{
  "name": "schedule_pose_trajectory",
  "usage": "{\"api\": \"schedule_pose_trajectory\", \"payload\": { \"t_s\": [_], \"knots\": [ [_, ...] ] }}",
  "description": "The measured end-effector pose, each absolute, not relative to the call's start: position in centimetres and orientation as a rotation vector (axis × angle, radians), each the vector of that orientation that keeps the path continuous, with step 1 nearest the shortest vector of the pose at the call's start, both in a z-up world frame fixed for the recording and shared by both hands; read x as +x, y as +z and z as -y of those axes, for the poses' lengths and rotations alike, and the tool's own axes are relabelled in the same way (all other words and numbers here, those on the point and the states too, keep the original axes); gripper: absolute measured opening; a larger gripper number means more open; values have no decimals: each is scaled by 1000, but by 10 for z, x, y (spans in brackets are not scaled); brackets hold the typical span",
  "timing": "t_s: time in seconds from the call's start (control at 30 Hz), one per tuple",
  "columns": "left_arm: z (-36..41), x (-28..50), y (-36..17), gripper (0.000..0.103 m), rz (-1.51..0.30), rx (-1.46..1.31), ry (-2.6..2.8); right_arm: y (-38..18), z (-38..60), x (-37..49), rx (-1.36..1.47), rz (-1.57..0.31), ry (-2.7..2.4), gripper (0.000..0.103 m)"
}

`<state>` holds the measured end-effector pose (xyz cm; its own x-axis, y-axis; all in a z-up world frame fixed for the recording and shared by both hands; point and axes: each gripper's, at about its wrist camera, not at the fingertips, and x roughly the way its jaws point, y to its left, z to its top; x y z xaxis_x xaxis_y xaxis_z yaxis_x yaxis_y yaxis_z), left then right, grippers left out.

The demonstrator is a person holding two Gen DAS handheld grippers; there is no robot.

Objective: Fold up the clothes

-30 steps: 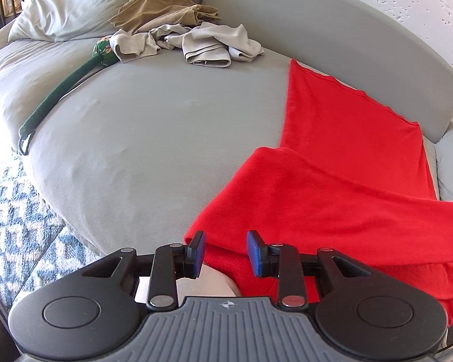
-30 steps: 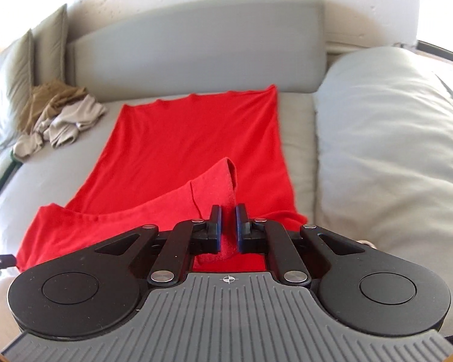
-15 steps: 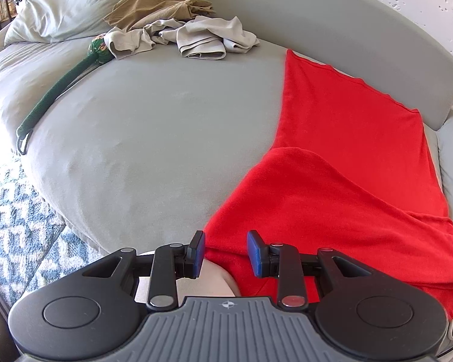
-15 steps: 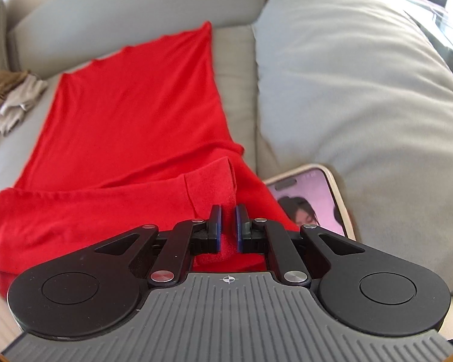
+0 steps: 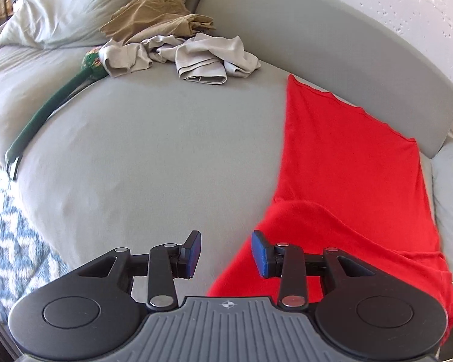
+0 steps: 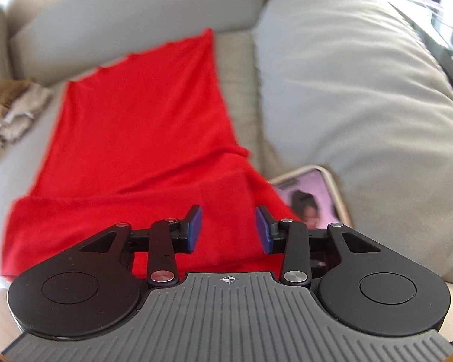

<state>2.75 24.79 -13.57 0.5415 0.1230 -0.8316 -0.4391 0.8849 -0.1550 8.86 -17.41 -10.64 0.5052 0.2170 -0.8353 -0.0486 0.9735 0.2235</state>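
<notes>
A red garment (image 5: 353, 163) lies flat on the grey sofa seat, its near end folded over itself; it also shows in the right wrist view (image 6: 142, 138). My left gripper (image 5: 226, 253) is open and empty, at the garment's near left edge with bare cushion between its fingers. My right gripper (image 6: 229, 226) is open and empty, just above the folded near end of the garment.
A pile of beige and tan clothes (image 5: 178, 48) lies at the back left by a pillow (image 5: 63, 6). A green strap (image 5: 45, 114) lies along the seat's left edge. A phone (image 6: 314, 199) with a lit screen lies beside a large cushion (image 6: 362, 84). A patterned rug (image 5: 6, 241) lies below.
My right gripper has opened and let go of the red fold, which now lies flat. The left gripper has shifted left, so the garment sits further right in its view.
</notes>
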Motion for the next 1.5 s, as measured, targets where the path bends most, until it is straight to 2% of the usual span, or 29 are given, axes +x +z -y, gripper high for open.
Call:
{"api": "schedule_pose_trajectory", "payload": {
  "t_s": [0.07, 0.17, 0.33, 0.4, 0.43, 0.47, 0.53, 0.63, 0.87, 1.03, 1.17, 1.2, 1.23, 1.33, 1.43, 1.5],
  "knots": [
    [-257, 40, -147, 35, -973, -406, 299, -105, 160, 89, 258, -1044, 308, 42],
    [-272, 58, -162, 35, -1002, -494, 236, -120, 130, 93, 334, -1122, 489, 37],
    [-290, 82, -178, 34, -1010, -621, 215, -151, 98, 96, 237, -1196, 455, 36],
    [-284, 91, -181, 32, -1034, -616, 164, -160, 99, 96, 237, -1238, 425, 30],
    [-281, 95, -182, 32, -1045, -613, 138, -161, 99, 95, 222, -1242, 415, 22],
    [-278, 99, -183, 31, -1057, -610, 113, -161, 99, 95, 205, -1246, 412, 21],
    [-258, 105, -181, 27, -1111, -471, 74, -162, 99, 95, 189, -1253, 412, 21],
    [-232, 104, -174, 27, -1133, -261, 49, -163, 100, 94, 171, -1257, 411, 21],
    [-251, 112, -165, 25, -1034, -403, 80, -159, 97, 92, 132, -1251, 411, 22],
    [-237, 142, -173, 25, -1134, -312, 72, -160, 96, 94, 144, -1256, 408, 22],
    [-214, 160, -177, 25, -1214, -129, 64, -160, 95, 93, 137, -1255, 407, 22],
    [-207, 163, -178, 22, -1236, -58, 57, -160, 94, 93, 137, -1255, 406, 22],
    [-200, 163, -178, 9, -1251, 18, 52, -160, 93, 93, 138, -1254, 406, 22],
    [-195, 162, -175, 8, -1245, 138, 72, -161, 94, 93, 144, -1255, 407, 22],
    [-235, 159, -171, 9, -1175, -111, 173, -162, 94, 94, 153, -1256, 408, 22],
    [-268, 150, -171, 2, -1083, -245, 301, -162, 95, 94, 159, -1256, 409, 22]
  ]
}}
